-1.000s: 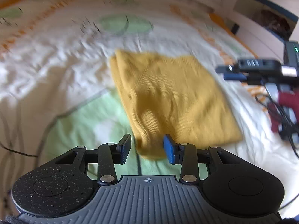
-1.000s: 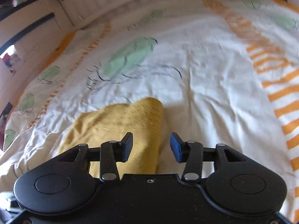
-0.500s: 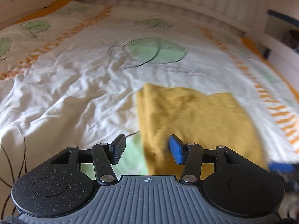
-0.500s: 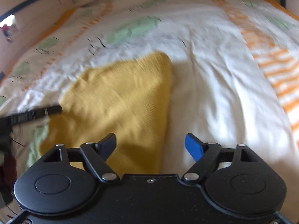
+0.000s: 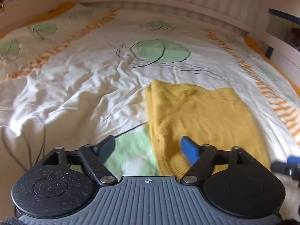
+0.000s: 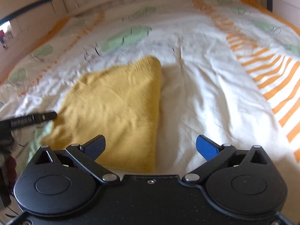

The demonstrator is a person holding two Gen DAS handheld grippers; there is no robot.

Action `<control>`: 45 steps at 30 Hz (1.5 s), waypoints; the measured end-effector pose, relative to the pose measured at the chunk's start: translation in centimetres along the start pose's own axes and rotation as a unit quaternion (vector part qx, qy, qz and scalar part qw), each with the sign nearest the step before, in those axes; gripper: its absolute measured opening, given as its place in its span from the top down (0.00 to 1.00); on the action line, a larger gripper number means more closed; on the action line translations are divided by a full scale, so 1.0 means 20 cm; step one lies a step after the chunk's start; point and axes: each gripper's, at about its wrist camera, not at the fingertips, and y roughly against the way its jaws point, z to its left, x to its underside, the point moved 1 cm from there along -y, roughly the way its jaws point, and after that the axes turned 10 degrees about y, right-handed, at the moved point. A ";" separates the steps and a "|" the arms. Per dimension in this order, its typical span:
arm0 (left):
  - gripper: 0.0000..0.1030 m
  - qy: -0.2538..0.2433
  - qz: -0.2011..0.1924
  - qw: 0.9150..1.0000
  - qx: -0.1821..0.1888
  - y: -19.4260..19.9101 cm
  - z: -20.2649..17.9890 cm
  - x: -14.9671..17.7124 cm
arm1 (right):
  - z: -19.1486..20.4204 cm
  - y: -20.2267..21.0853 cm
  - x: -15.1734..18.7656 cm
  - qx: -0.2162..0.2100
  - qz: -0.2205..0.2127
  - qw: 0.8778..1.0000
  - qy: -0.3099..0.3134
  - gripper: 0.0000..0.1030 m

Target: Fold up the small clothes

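The yellow knit garment, soft, ribbed and folded flat, lies on the bed's rumpled printed duvet. Left fingers are opening, empty, its long edge running toward twelve o'clock between them. Right fingers, nearer its corner, are opening too, holding nothing.

Left gripper, seen from its own wrist camera: both fingers spread, jaws opening, pads pressing on nothing; the tool tilts downward. Right gripper, seen from its own wrist camera: fingers spread wider, jaws opening, nothing clamped between them; same downward tilt. A finger of the left gripper enters the right view at that gripper's left side, pointing inward.
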 end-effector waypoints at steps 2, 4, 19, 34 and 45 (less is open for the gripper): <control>0.00 -0.012 -0.008 1.000 -0.001 0.05 -0.03 0.02 | 0.03 0.06 0.00 -0.002 -0.016 1.000 -0.006 0.00; 0.00 -0.024 -0.020 0.999 -0.009 0.11 -0.05 0.05 | 0.05 0.11 0.01 -0.003 -0.028 0.999 -0.015 0.00; 0.01 -0.056 -0.029 0.998 -0.009 0.38 -0.13 0.20 | 0.23 0.31 0.09 0.001 -0.040 0.999 0.025 0.00; 0.01 -0.094 -0.041 0.990 -0.101 0.49 -0.23 0.23 | 0.30 0.38 0.14 0.061 -0.032 0.996 0.053 0.01; 0.02 -0.065 0.016 0.995 -0.075 0.42 -0.19 0.22 | 0.25 0.41 0.16 0.050 -0.029 0.998 0.038 0.01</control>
